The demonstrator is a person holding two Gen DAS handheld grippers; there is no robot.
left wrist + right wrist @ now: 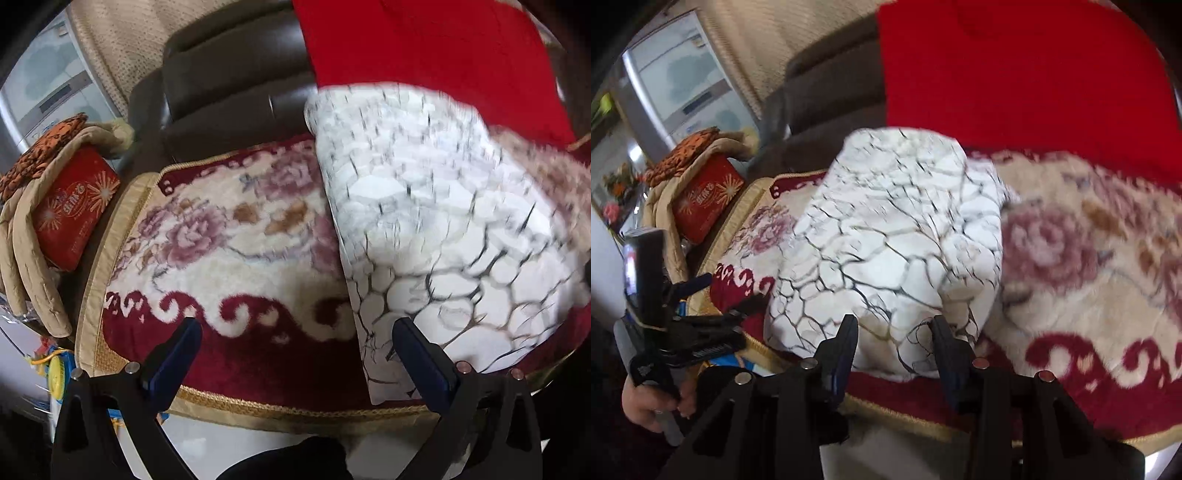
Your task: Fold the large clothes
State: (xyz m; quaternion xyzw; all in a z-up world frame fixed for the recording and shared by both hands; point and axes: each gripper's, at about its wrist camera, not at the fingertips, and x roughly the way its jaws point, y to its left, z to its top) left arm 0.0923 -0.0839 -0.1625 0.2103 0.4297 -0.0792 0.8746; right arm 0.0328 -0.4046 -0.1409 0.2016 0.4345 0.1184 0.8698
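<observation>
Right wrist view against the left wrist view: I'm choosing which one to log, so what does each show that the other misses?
Only the right wrist view shows the left gripper from outside, with the hand holding it, and the right gripper open around the near edge of the white crackle-print garment. Only the left wrist view shows a yellow and blue toy below the sofa edge. Both show the garment on the floral blanket, the red cloth and the red box.

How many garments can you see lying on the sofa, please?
2: a white crackle-patterned garment on the floral seat cover, near its front edge, and a red garment behind it against the backrest. Others may lie outside the frames.
</observation>
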